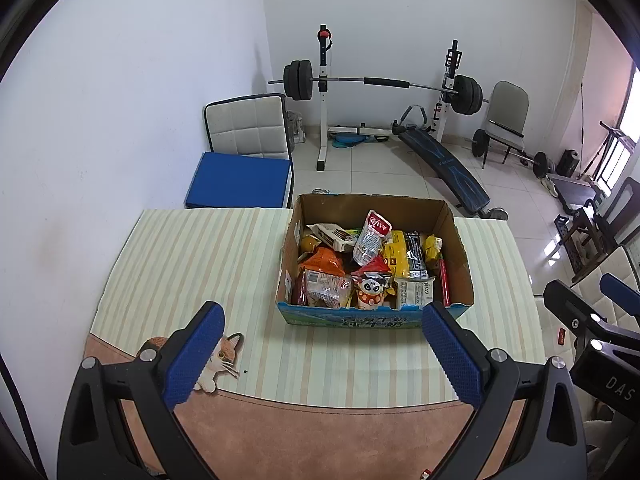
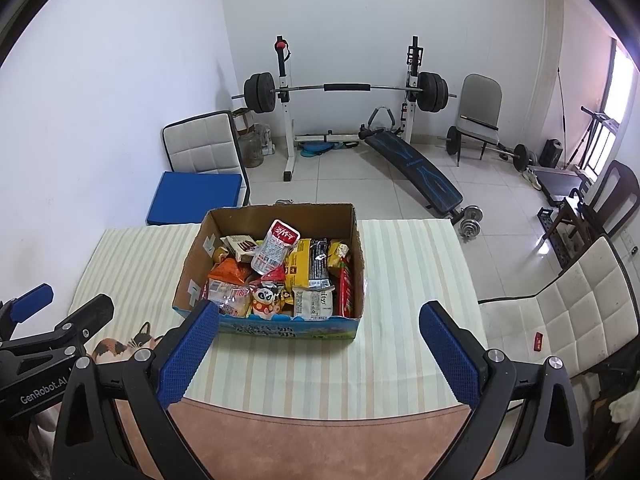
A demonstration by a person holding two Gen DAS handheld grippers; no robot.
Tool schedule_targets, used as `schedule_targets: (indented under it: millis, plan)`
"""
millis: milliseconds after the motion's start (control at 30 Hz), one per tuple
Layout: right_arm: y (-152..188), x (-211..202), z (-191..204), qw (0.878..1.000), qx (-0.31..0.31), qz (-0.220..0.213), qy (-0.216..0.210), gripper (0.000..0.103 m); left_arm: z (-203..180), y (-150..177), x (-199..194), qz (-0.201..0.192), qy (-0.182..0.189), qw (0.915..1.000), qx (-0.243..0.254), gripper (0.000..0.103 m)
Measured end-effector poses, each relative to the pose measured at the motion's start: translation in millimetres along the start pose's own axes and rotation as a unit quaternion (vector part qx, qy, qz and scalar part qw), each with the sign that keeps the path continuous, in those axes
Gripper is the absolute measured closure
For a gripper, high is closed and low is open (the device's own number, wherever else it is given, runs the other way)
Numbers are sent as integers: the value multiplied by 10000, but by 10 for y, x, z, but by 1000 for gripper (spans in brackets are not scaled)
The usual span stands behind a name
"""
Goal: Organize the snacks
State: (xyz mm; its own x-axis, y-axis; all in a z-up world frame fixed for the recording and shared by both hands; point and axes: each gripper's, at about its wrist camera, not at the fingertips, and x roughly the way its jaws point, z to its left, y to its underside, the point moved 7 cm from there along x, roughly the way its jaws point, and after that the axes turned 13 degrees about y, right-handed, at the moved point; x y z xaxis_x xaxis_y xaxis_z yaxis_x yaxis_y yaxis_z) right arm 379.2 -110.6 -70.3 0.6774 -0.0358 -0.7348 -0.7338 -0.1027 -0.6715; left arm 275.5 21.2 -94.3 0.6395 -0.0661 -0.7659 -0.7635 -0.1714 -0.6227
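Sitting at the striped table's (image 1: 192,264) far edge, the snack box (image 1: 374,318) faces a barbell rack (image 1: 348,80); both grippers, left (image 1: 320,354) and right (image 2: 318,354), hover spread wide, empty.

Table (image 1: 280,432) with a tan-pink top, most of it covered by a cream striped cloth (image 1: 192,272) whose near edge leaves a bare strip of tabletop toward the cameras. A cat-shaped figure (image 1: 224,356), orange, white and dark, lies flat at the cloth's near left edge, half over the bare strip. An open cardboard box (image 1: 460,264) with a blue-green printed front stands on the cloth toward the far side, right of centre in the left wrist view, filled with mixed snack packets (image 1: 372,272).
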Motion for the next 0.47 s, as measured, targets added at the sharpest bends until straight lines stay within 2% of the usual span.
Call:
schedule_targets:
  millis: [467]
  plan:
    - [30,-14,-12,10000,10,18,-23,1,-16,-16,-41,-50,4,10000,82,2]
